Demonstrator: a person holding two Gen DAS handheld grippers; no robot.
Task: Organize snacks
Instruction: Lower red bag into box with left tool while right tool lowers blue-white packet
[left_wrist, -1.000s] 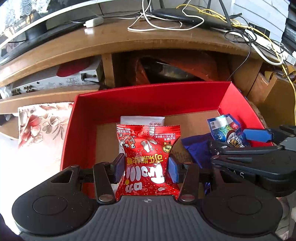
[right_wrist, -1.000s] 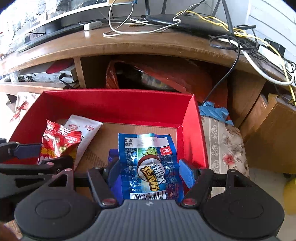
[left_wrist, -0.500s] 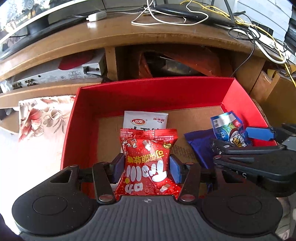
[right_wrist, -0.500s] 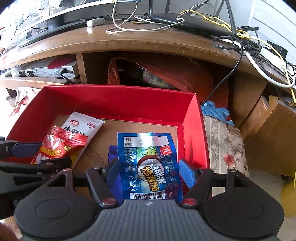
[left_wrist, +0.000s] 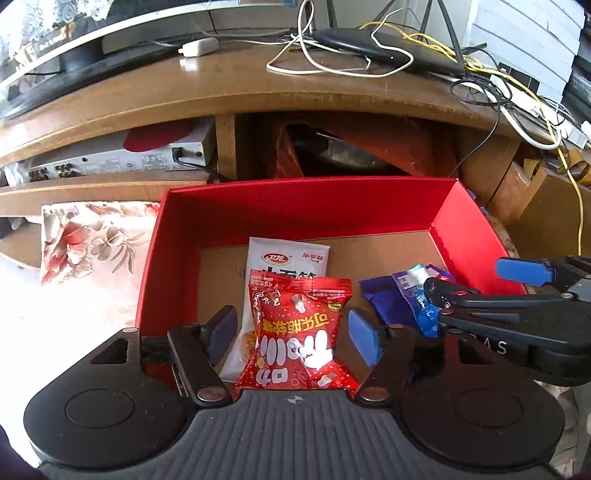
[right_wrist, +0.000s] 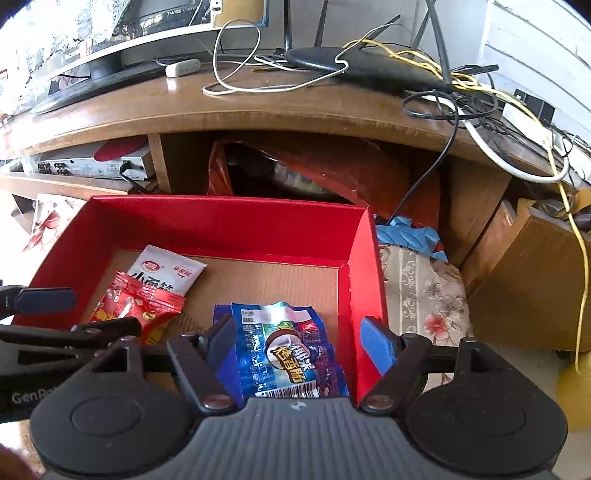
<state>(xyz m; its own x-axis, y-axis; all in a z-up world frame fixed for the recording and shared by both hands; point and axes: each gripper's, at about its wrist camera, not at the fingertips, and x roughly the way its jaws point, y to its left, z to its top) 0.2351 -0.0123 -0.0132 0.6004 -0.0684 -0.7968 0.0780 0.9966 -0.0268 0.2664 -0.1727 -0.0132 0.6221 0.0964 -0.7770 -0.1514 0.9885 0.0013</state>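
Over the red box (left_wrist: 295, 206), you are releasing 2 packets: both grippers' jaws are standing wide; next, be withdrawing clear.

- left tool (left_wrist: 293, 334) spread wide, pads clear of red snack packet (left_wrist: 301, 332)
- packet lies over white packet (left_wrist: 286, 260) in red box (left_wrist: 295, 206)
- right tool (left_wrist: 491, 288) over blue packets (left_wrist: 413, 295)

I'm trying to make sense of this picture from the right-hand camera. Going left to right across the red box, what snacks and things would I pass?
Left wall of the red box → red snack packet → blue sausage packet → the box's right wall → floral cloth outside it.
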